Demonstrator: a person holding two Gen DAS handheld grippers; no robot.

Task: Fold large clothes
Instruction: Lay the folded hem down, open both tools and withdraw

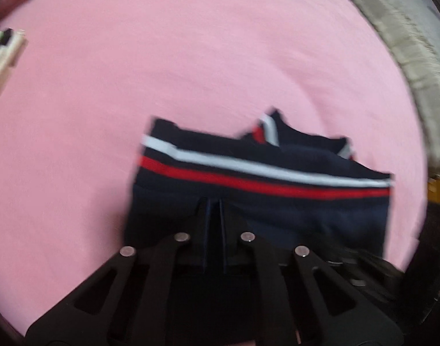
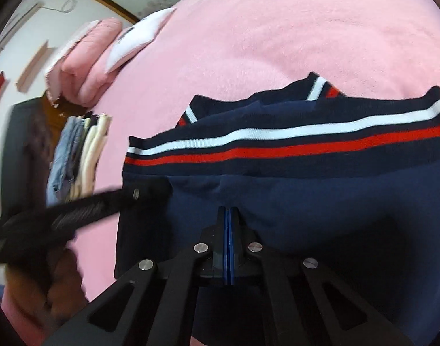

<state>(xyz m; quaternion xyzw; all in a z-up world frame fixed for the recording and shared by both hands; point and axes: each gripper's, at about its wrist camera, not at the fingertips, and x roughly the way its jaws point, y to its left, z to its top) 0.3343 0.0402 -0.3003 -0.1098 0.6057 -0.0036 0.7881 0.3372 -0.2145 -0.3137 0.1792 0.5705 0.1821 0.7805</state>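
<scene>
A navy garment (image 1: 263, 210) with a white and a red stripe lies folded on the pink bed cover (image 1: 191, 57). My left gripper (image 1: 215, 204) points down onto its near edge, jaws together, with the cloth puckered at the tips. In the right wrist view the same garment (image 2: 306, 190) fills the middle. My right gripper (image 2: 229, 212) is shut, its blue pads meeting where the navy cloth gathers in small folds. The left gripper (image 2: 153, 193) shows at the garment's left edge, held by a person's hand (image 2: 61, 282).
A stack of folded clothes (image 2: 78, 155) sits at the left edge of the pink bed cover (image 2: 277, 28). Behind it lie a folded pink blanket (image 2: 90, 66) and a white pillow (image 2: 139, 37). A beige textured cloth (image 1: 407, 57) lies beyond the bed's right edge.
</scene>
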